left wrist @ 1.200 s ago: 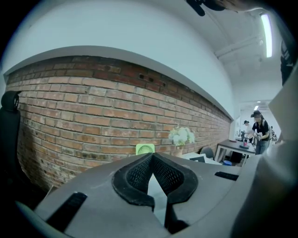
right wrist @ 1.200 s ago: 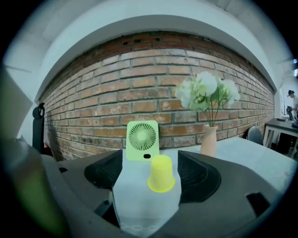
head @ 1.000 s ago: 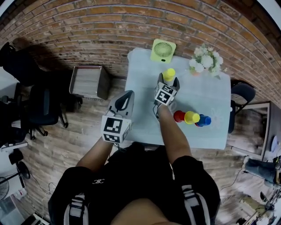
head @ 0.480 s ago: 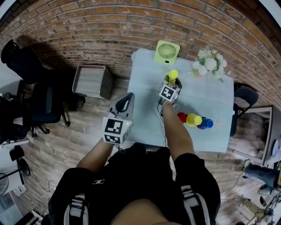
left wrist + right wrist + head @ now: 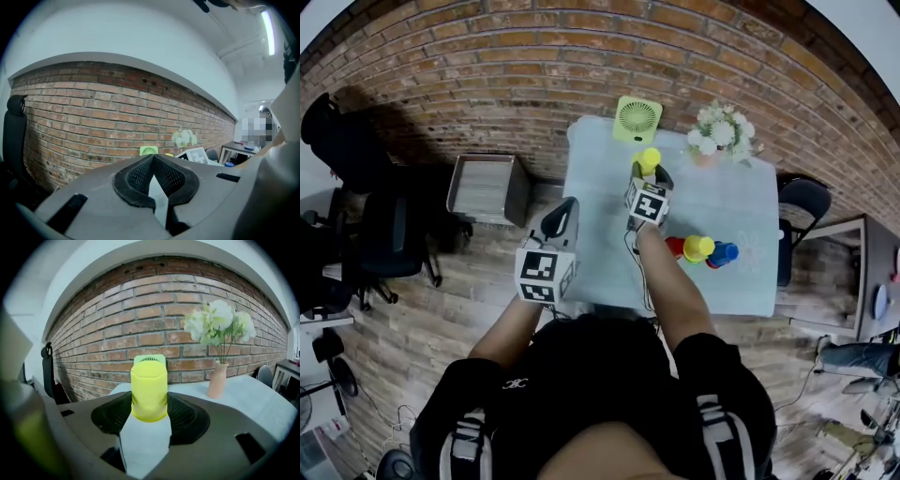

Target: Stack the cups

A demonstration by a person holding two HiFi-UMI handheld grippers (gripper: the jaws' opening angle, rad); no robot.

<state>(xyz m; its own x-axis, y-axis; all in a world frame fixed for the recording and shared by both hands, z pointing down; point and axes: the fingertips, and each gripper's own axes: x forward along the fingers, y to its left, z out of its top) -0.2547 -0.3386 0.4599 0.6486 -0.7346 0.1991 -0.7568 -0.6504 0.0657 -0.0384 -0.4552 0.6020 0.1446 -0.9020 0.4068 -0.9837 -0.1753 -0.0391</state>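
My right gripper (image 5: pixel 647 172) is shut on a yellow cup (image 5: pixel 648 158) over the far middle of the pale table (image 5: pixel 605 258); its jaws have just been closing on it. In the right gripper view the pads press the sides of the yellow cup (image 5: pixel 149 390), which stands upright between them, base up, clear of the tabletop. Red (image 5: pixel 676 247), yellow (image 5: pixel 697 247) and blue (image 5: pixel 723 253) cups sit in a row right of my forearm. My left gripper (image 5: pixel 567 208) hangs shut and empty at the table's left edge, its tips meeting (image 5: pixel 153 158).
A green fan (image 5: pixel 637 119) stands at the table's far edge, also behind the held cup (image 5: pixel 150 359). White flowers (image 5: pixel 719 131) in a pink vase (image 5: pixel 216 380) stand at the far right. A grey bin (image 5: pixel 483 187) is on the floor to the left, a chair (image 5: pixel 802 202) to the right.
The right gripper has closed on the yellow cup and lifted it slightly. The left gripper has stayed roughly in place.
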